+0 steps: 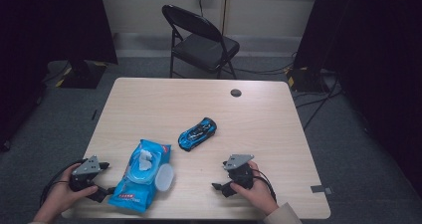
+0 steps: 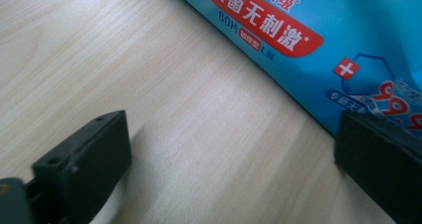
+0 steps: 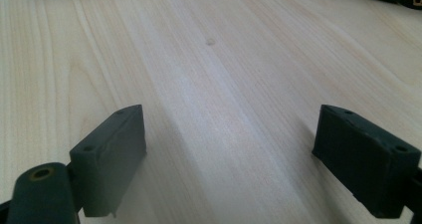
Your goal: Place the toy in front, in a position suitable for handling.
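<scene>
1. One table [image 1: 259, 119], light wood grain, carries everything; counted on it are one wet-wipes pack, one toy car, one small dark round disc and two hand-held grippers.
2. One blue wet-wipes pack [image 1: 141, 175] lies flat at about 7 o'clock on the table. Its round flip lid [image 1: 163, 177] is swung open to the pack's right side, and one white wipe [image 1: 145, 160] sticks up out of the opening. How many more wipes are inside cannot be told.
3. One blue and black toy car [image 1: 198, 133] sits near the centre of the table, at about 1 o'clock from the pack and apart from it, nose pointing to the far right.
4. One dark round disc [image 1: 236, 92] lies near the far edge, at about 12 o'clock.
5. The left hand-held gripper [image 1: 99, 176] rests at about 8 o'clock, just beside the pack's left edge. In the left gripper view its jaws stand spread over bare table with nothing between them; the pack's printed side [image 2: 318, 30] fills the upper right, and the right jaw overlaps its edge, though contact cannot be told.
6. The right hand-held gripper [image 1: 223, 186] rests at about 5 o'clock, pointing toward the pack and well apart from the lid. In the right gripper view its jaws are spread wide over bare wood.
7. One black folding chair [image 1: 201, 41] stands on the floor beyond the table.
</scene>
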Demonstrator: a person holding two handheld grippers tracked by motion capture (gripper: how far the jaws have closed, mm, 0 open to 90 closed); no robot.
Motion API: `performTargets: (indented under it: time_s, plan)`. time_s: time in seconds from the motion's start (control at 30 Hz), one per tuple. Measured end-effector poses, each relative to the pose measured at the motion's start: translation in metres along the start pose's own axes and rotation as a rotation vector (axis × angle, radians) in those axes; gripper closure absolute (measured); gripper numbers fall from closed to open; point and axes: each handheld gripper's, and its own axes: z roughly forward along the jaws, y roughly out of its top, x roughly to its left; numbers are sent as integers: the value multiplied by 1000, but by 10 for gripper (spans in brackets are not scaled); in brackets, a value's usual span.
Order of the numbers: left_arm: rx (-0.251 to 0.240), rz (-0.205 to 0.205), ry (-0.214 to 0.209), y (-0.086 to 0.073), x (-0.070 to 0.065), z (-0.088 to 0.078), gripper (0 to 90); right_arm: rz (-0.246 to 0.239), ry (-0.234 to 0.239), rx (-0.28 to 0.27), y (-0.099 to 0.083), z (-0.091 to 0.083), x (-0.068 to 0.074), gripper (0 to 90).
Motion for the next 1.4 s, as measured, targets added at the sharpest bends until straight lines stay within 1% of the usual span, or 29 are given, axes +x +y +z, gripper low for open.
performTargets:
  time_s: [0.03,0.07,0.13,0.17,0.2,0.23,0.27,0.3,0.37,0.4,0.43,0.47,0.53,0.63,0.7,0.77,0.83,0.93,1.07,1.1,1.13,1.17,1.2,1.27,1.3,1.33,1.4]
  plan:
    - [0,0,0,0,0,0,48,0,0,0,0,0,0,124]
    - [1,-1,6,0,1,-3,48,0,0,0,0,0,0,124]
    - [0,-21,3,1,2,-7,169,0,0,0,0,0,0,124]
    - [6,-33,-4,2,1,-8,199,0,0,0,0,0,0,124]
    - [18,-31,-2,4,0,-10,176,0,0,0,0,0,0,124]
    - [18,-31,-2,4,0,-10,176,0,0,0,0,0,0,124]
    - [22,-19,8,5,0,-11,176,0,0,0,0,0,0,124]
    - [14,-30,3,7,0,-14,176,1,-2,0,0,0,0,124]
    - [4,-31,2,9,-1,-17,176,3,-4,0,0,0,0,124]
    - [0,-25,2,11,-2,-19,176,6,-5,0,0,0,1,124]
    - [-7,-4,6,15,-3,-25,176,9,-9,0,0,0,1,124]
    - [-7,-4,6,15,-3,-25,176,9,-9,0,0,0,1,124]
    - [-28,9,6,19,-7,-31,176,15,-13,9,2,0,1,125]
    - [-46,27,1,25,-16,-39,176,15,-21,27,5,1,3,142]
    - [-50,27,-20,28,-21,-43,176,3,-26,36,7,1,5,146]
    - [-46,36,-32,30,-25,-45,176,-3,-38,35,11,0,7,144]
    - [-40,28,-51,31,-29,-44,175,3,-29,12,16,-2,8,144]
    - [-33,29,-63,33,-33,-42,174,4,-24,-19,23,-3,12,143]
    - [-30,16,-48,36,-39,-41,193,5,-6,-32,29,0,17,143]
    - [-24,19,-46,36,-39,-42,196,0,1,-33,31,1,19,143]
    - [-29,8,-50,36,-39,-43,202,-10,6,-30,33,2,22,143]
    - [-33,3,-62,36,-38,-44,199,-14,13,-27,35,4,24,143]
    - [-34,-2,-69,36,-38,-45,190,-24,30,-26,39,6,28,143]
    - [-28,-5,-82,35,-39,-45,184,-33,44,-22,42,9,31,144]
    - [-21,4,-88,35,-39,-46,184,-33,44,-22,42,9,31,144]
    - [-27,-8,-104,35,-39,-46,184,-38,49,-20,44,10,33,143]
    - [-34,-18,-128,35,-40,-44,168,-46,66,-28,50,14,37,143]
